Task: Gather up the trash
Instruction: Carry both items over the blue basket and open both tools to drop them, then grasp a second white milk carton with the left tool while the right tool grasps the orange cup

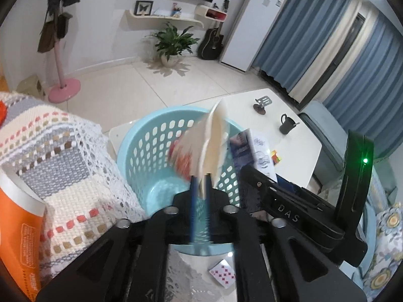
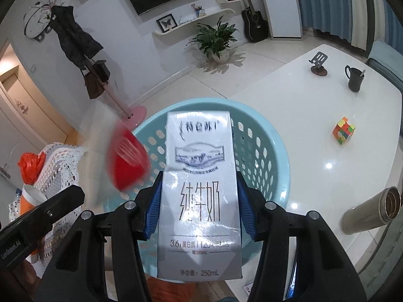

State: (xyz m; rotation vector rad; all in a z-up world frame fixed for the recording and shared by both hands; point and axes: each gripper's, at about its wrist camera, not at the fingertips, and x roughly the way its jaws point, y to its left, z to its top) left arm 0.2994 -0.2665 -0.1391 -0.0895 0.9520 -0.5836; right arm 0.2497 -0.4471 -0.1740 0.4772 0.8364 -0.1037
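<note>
A light blue perforated basket (image 1: 141, 151) stands on the white table, also in the right wrist view (image 2: 267, 146). My left gripper (image 1: 200, 178) is shut on a crumpled red-and-cream paper cup (image 1: 209, 141), held blurred over the basket; the cup shows as a red blur in the right wrist view (image 2: 126, 161). My right gripper (image 2: 199, 188) is shut on a silver 250 mL milk carton (image 2: 200, 176), held upright above the basket's near rim. The carton's edge shows in the left wrist view (image 1: 252, 148).
On the white table (image 2: 314, 115) are a colour cube (image 2: 343, 130), a dark mug (image 2: 355, 79), a phone stand (image 2: 318, 63) and a lying steel flask (image 2: 372, 210). A knitted throw (image 1: 63, 156) and orange bag (image 1: 17, 231) lie left. Playing cards (image 1: 223, 273) sit below.
</note>
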